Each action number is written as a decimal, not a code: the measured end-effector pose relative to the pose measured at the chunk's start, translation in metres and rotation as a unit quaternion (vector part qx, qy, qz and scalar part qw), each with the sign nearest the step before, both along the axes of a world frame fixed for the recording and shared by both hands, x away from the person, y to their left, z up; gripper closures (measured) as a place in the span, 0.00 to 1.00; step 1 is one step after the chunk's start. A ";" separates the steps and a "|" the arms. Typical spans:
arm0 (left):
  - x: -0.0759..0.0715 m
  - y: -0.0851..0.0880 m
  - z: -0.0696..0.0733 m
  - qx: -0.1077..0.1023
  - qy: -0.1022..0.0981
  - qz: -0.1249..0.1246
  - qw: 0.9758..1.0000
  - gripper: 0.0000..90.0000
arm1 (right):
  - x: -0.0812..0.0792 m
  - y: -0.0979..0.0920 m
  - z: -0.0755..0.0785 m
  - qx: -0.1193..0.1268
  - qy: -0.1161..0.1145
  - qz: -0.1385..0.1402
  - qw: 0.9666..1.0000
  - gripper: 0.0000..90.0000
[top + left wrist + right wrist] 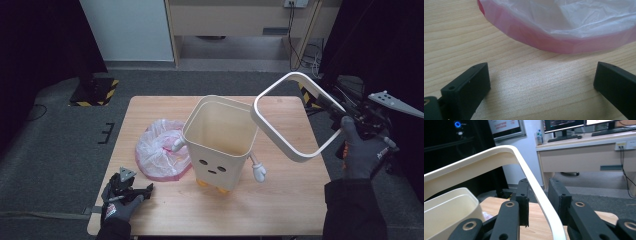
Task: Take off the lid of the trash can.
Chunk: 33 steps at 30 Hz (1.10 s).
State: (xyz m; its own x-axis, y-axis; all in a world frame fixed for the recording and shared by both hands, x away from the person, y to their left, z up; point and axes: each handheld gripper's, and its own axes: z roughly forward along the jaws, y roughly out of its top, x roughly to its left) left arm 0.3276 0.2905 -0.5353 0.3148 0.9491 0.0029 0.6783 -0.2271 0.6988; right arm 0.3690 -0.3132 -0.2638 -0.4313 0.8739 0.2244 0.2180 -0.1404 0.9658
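A cream bin [220, 145] with a drawn face, small white arms and orange feet stands open-topped at the middle of the wooden table [280, 200]. Its cream rim ring [270, 132] hangs tilted in the air to the bin's right, above the table's right edge. My right gripper [337, 117] is shut on the ring's far-right rail; in the right gripper view the rail [534, 187] runs between the two black jaws [539, 183]. A pink and white plastic bag [160, 147] lies left of the bin. My left gripper [145, 189] rests open at the front left, the bag [564, 27] just beyond its jaws [541, 72].
Grey carpet surrounds the table. A yellow-and-black striped plate [95, 91] lies on the floor at the back left. A wooden desk [584, 152] with monitors and hanging cables [300, 50] stands behind the table. Bare wood [524, 95] lies between the left jaws.
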 end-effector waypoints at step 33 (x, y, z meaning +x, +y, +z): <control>0.000 0.000 0.000 0.001 0.001 0.001 1.000 0.00 | 0.009 -0.017 -0.118 -0.037 0.059 -0.089 0.994 0.79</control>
State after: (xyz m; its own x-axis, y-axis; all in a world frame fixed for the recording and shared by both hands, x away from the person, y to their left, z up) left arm 0.3276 0.2901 -0.5352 0.3135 0.9496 0.0037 0.6794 -0.2271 0.6978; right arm 0.3781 -0.3305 -0.3822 -0.2430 0.9500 0.1963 0.3088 -0.1160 0.9440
